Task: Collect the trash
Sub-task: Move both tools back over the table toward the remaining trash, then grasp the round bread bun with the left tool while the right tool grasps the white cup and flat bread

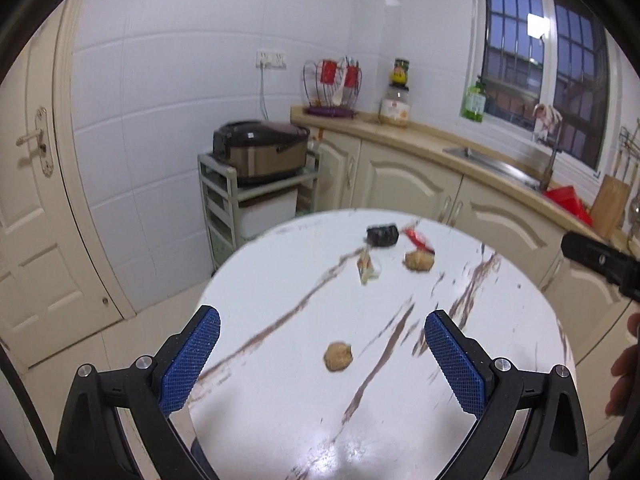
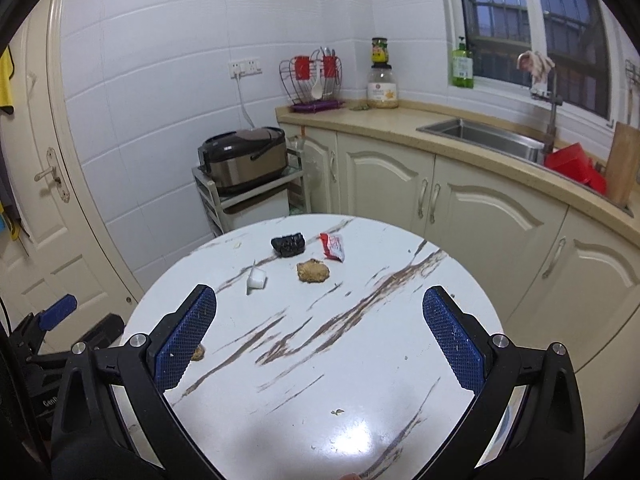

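Note:
Trash lies on a round white marble table (image 1: 280,400). A brown crumpled wad (image 1: 338,356) sits close in front of my left gripper (image 1: 322,318), which is open and holds nothing. Farther back lie a clear wrapper (image 1: 368,270), a second brown wad (image 1: 418,260), a black crumpled bag (image 1: 382,235) and a red wrapper (image 1: 418,238). My right gripper (image 2: 320,296) is open above the table (image 2: 360,360), well short of the black bag (image 2: 289,244), red wrapper (image 2: 332,246), brown wad (image 2: 313,271) and white wrapper (image 2: 256,280). Its left finger half hides the near wad (image 2: 199,353).
A rice cooker (image 2: 244,158) stands on a small rack beyond the table. Cream cabinets (image 2: 480,208), a counter with a sink (image 2: 480,136) and a red tub (image 2: 576,166) run along the right. A door (image 1: 32,220) is at the left. A hand (image 1: 624,364) shows at the right edge.

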